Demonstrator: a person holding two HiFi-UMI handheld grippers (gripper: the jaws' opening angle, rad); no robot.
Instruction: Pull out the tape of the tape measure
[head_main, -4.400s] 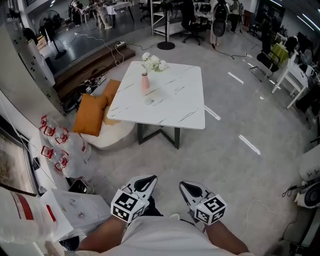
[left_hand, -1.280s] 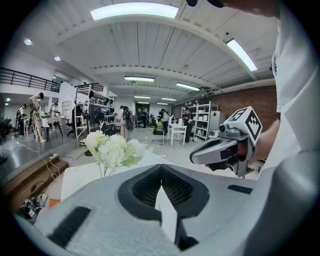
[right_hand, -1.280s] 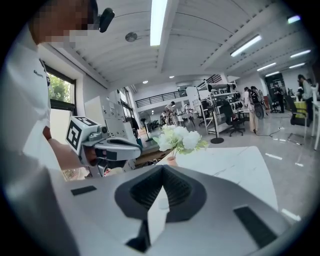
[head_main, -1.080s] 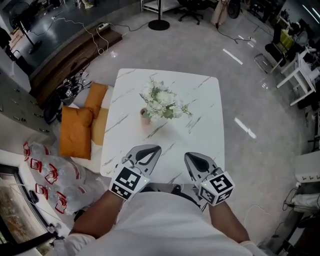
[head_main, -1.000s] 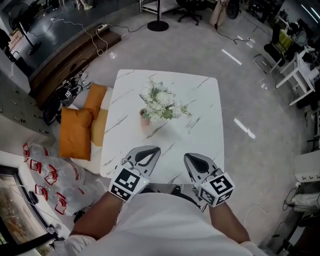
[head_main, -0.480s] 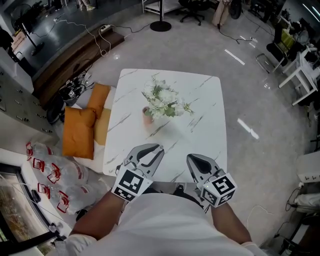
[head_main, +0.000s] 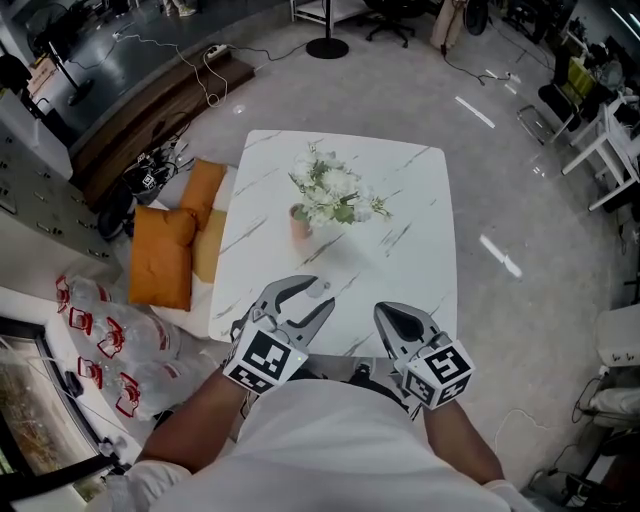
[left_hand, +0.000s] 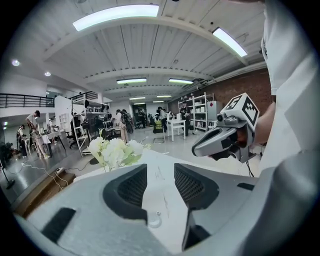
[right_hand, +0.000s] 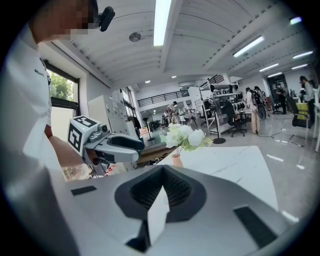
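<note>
The person stands at the near edge of a white marble table (head_main: 425, 200), with both tools held low over its 6 o'clock side. The left gripper (head_main: 312, 292) has its jaws apart and opening, and nothing is between them. The right gripper (head_main: 392, 312) has its jaws pressed together and is empty. No clear tape measure shows in the head view. In the left gripper view, a small pale disc (left_hand: 153, 220) with a tiny loop on its rim lies flat on the tabletop, seen through the gap between the left jaws. This is probably the tape measure, though it is too small to be sure. It sits at about 6 o'clock from the pink vase (head_main: 300, 222) of white flowers (head_main: 335, 190), between the vase and the person. If so, it looks light, hard-shelled and smooth, and likely to skate on the polished marble. One tool should pinch the case across its round sides while the other takes the loop or end tab. The tape itself is probably thin and limp, so it should be pulled straight out.
</note>
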